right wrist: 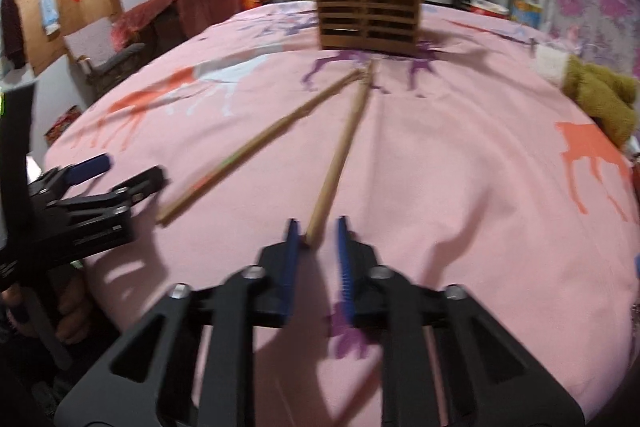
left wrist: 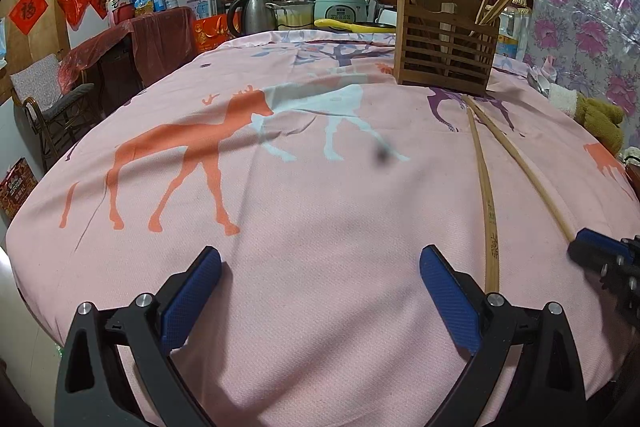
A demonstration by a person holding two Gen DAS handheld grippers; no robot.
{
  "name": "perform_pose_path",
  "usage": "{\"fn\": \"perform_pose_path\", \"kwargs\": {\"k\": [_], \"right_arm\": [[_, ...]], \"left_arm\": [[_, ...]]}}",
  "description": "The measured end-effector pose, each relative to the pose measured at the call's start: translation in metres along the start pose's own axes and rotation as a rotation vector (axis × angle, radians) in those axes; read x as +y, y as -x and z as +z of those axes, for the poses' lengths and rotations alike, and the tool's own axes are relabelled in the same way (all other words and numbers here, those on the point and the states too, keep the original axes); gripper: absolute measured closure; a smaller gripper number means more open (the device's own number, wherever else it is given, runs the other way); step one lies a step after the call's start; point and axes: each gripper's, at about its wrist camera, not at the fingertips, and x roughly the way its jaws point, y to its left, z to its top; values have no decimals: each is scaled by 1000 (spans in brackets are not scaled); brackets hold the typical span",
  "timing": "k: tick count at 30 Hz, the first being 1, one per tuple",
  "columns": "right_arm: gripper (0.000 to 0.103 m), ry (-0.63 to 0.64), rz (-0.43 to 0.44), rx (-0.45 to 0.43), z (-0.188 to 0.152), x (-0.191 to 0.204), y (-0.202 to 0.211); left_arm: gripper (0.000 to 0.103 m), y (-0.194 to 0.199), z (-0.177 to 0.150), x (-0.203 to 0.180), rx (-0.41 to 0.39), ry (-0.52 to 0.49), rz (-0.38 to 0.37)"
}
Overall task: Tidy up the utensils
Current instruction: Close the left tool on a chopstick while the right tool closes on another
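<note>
Here, a worktop (left wrist: pixel 320 187) draped in a pink deer-print cloth is seen, with a slatted wooden holder (left wrist: pixel 444 55) of chopsticks standing at its far side. Two loose chopsticks lie near it: the left chopstick (right wrist: pixel 260 143) untouched, the right chopstick (right wrist: pixel 340 155) with its near end between the narrowed jaws of the right hand-held gripper (right wrist: pixel 318 227). The left hand-held gripper (left wrist: pixel 320 259) is held wide, empty.

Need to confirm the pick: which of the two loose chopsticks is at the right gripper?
The right-hand chopstick, its near end between the right gripper; the other lies clear.
</note>
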Motion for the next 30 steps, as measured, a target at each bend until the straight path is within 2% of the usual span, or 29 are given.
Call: {"fn": "perform_pose_path", "kwargs": {"k": [1,6,8,10,15,19,23,26,30], "right_arm": [[96,-24,-29,-7,1,-8,1],[95,-126,-61,-23,3,-41,10],[90,-153,-34,-36,6,-46,17],[89,-161,10,-39,11,-47,20],[89,-94,39,-19,34,-38,10],[89,-31,59,14,63,-28,-6],[89,-33,73,34,92,-31,-23],[87,-78,81,48,103,-41,-34],[81,-131,104,49,102,-52,-39]], "left_arm": [[5,0,0,0,0,0,0],[5,0,0,0,0,0,0],[5,0,-1,0,0,0,1],[5,1,-1,0,1,-1,2],[5,6,0,0,12,-4,-19],[5,24,3,-7,-35,-38,-145],[7,30,1,-32,2,-158,-335],[29,21,-4,-46,57,-217,-394],[36,15,1,-47,61,-212,-436]]}}
